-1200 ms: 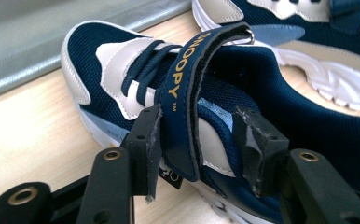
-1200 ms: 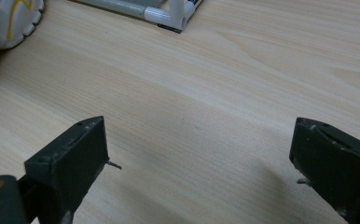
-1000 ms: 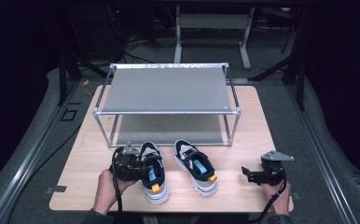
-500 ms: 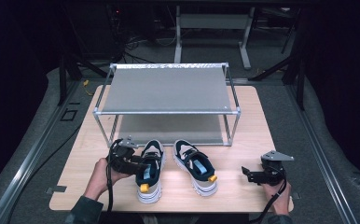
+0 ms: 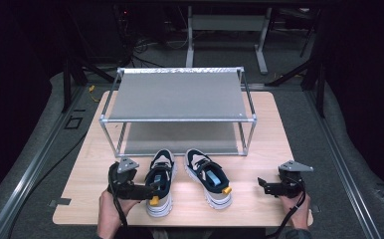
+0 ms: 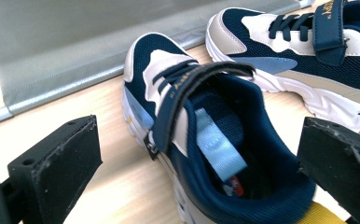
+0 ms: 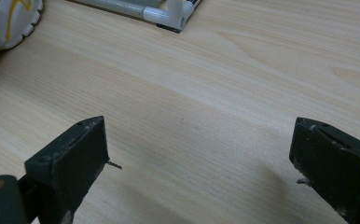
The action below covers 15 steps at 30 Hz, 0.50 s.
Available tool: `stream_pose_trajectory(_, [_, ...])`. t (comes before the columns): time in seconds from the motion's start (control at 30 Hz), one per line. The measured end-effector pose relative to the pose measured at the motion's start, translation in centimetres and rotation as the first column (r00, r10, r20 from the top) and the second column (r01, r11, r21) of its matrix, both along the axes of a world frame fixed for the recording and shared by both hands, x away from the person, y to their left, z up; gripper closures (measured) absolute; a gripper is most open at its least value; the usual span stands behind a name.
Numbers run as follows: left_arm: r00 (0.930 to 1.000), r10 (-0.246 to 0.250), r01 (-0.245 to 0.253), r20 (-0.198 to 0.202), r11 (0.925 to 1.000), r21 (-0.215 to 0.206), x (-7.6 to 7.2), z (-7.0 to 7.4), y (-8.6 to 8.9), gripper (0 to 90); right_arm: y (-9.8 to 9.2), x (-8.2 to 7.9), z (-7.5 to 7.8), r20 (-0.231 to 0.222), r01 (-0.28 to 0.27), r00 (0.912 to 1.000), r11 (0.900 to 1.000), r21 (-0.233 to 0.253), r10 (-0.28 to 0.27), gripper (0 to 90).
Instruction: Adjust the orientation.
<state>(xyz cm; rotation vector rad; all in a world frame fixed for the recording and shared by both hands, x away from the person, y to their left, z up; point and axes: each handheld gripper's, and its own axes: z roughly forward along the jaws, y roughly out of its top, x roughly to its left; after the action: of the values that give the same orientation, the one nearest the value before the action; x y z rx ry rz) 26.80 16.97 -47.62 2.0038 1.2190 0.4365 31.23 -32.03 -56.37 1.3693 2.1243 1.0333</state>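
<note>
Wooden table [image 5: 284, 139] near edge: left gripper [image 5: 150, 190], jaws wide and empty, straddles the heel of the navy-and-white sneaker [image 5: 161, 181], toe pointing toward the grey metal-framed rack [image 5: 177, 94]; right gripper [image 5: 265, 186] gapes idle.

I see a light wooden table [image 5: 279, 134] on a grey floor [image 5: 41, 164], with the surrounding room dark. Beyond the table, a metal-legged stand [image 5: 225, 22] sits among loose cables [image 5: 145, 47]. A floor rail [image 5: 21, 189] runs along the left side.
</note>
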Motion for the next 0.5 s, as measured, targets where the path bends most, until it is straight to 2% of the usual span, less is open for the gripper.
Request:
stream_pose_trajectory(0.1, [0.9994, 0.033, -0.032, 0.012, 0.9992, -0.025, -0.9, -0.4, -0.5, 0.0, 0.0, 0.0, 0.0, -0.001, 0.001, 1.0000, 1.000, 0.000, -0.001, 3.8])
stream_pose_trajectory(0.27, [0.9982, 0.056, -0.055, 0.024, 0.9981, -0.029, -2.4, -1.8, -2.2, 0.0, 0.0, 0.1, 0.0, -0.005, 0.001, 1.0000, 1.000, -0.004, -0.001, 3.9])
stream_pose_trajectory(0.4, [0.9962, 0.075, -0.075, 0.044, 0.9972, 0.004, -3.0, -3.0, -3.5, 0.0, 0.0, 0.1, 0.0, -0.007, 0.003, 1.0000, 1.000, -0.004, -0.003, 4.0])
stream_pose_trajectory(0.5, [0.9951, 0.090, -0.091, 0.039, 0.9956, 0.021, -2.8, -3.8, -3.9, 0.0, 0.0, 0.0, 0.0, -0.005, 0.004, 1.0000, 1.000, -0.002, -0.004, 4.0])
